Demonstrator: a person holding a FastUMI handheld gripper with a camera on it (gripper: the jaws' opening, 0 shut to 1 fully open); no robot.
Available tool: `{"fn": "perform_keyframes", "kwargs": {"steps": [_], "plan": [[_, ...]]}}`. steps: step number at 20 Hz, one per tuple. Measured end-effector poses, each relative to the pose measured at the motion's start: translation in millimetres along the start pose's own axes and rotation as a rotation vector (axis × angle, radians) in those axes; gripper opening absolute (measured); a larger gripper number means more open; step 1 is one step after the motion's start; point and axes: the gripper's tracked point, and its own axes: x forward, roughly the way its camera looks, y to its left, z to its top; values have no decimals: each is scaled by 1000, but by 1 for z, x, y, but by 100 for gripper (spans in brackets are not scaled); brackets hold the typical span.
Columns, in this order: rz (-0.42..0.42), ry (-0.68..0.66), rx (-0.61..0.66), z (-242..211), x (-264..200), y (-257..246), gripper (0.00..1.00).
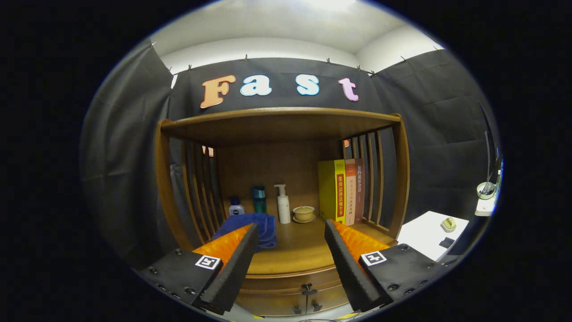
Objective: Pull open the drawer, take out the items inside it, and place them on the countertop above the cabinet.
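Observation:
My gripper (291,229) is open, held above the front edge of the wooden countertop (295,255), with nothing between its fingers. Below the fingers, the drawer front (290,286) of the wooden cabinet is closed, with a small dark pull handle (307,289) at its middle. On the countertop, a folded blue cloth (257,226) lies just ahead of the left finger. Behind the cloth stand a small white-and-blue bottle (236,208), a teal bottle (258,199), a white pump bottle (283,205) and a pale cup on a saucer (304,213).
Three upright books (342,191) stand at the right of the shelf against the slatted side (373,179). A wooden top board (281,120) roofs the shelf. To the right of the cabinet is a white table (429,237) with small objects on it.

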Motion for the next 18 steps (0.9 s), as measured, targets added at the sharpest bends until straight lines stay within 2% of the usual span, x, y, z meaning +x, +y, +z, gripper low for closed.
{"fn": "perform_keyframes", "kwargs": {"steps": [10,18], "plan": [[-25,63,-27,-105,16,-26,99],[-30,177,-82,-197,13,-38,99]]}}
